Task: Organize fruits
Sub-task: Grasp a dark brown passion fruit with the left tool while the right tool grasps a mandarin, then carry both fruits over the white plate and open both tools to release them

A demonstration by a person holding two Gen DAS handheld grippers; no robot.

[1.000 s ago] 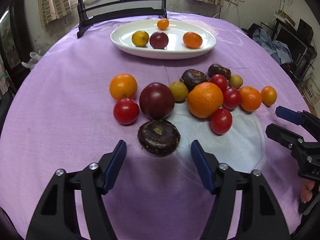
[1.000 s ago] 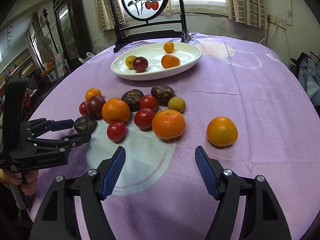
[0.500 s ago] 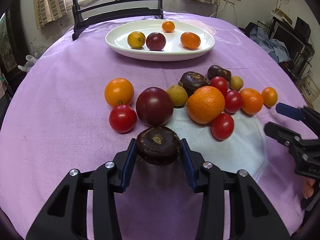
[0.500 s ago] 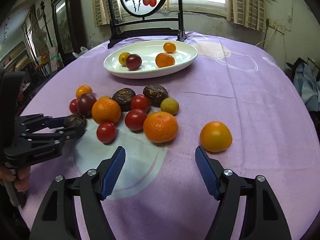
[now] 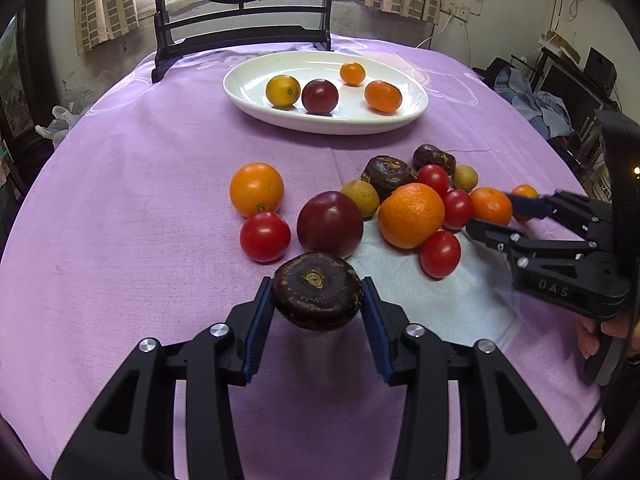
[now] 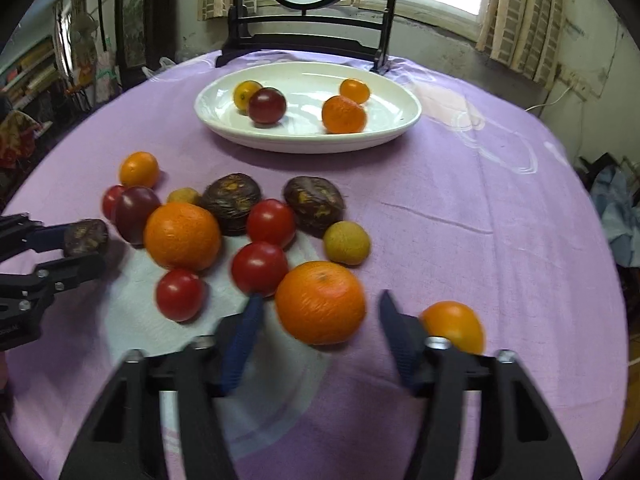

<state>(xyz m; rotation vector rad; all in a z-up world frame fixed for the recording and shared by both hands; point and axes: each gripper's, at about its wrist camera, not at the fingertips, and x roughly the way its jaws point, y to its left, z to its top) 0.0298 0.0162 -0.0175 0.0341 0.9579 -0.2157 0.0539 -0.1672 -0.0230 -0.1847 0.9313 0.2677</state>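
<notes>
- Since the earlier frames, the left tool point(image 5: 318, 314) has closed its blue pads onto the dark wrinkled fruit point(image 5: 318, 291); both pads now press its sides, so it is pinching that fruit.
- That fruit sits at the near edge of the loose pile, well short of the white plate point(image 5: 248, 98), and just in front of the big dark red fruit point(image 5: 330, 224). Whether it has left the purple surface point(image 5: 120, 200) I cannot tell.
- On the other side, the right tool point(image 6: 318, 322) has come in around the large orange point(image 6: 320, 302), which earlier lay well ahead of it, and its jaws have just been closing.
- Its two pads flank the orange, but a gap shows on the side toward the smaller orange fruit point(image 6: 454, 326); the view is blurred, and I read the tool as still spread, not gripping.
- The orange lies on the near side of the pile, far from the plate, with a red tomato point(image 6: 259, 267) just beside it.
- The plate already carries four fruits, toward its far side from the pile, with bare room on the near side.
- In my judgement, one piece is secured and ready to be carried to the plate, and a second is about to be taken.
- The main risk looks like the right tool nudging the tomato as it finishes closing.
</notes>
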